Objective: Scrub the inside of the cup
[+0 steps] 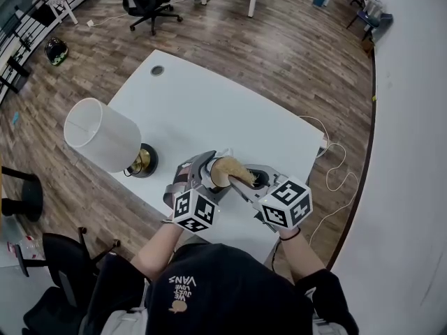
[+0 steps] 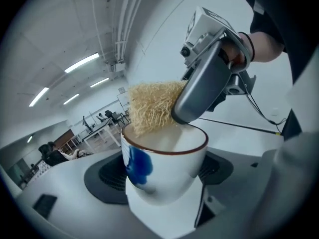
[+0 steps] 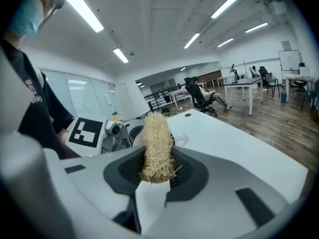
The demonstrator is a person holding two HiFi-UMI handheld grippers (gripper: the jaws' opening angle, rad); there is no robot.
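Wood-plank flooring (image 1: 293,54) surrounds a white desk (image 1: 209,110). A table lamp (image 1: 105,135) with a white shade stands at the desk's left edge, and a black office chair (image 1: 143,2) sits beyond the far end. Over the near edge of the desk, the left hand-held gripper (image 2: 164,183) is clamped on a white cup (image 2: 164,166) with a brown rim and a blue mark, its mouth facing up. The right hand-held gripper (image 3: 154,178) is closed on a tan fibre scrubber (image 3: 157,146). The scrubber's loose end meets the cup's mouth at the rim.
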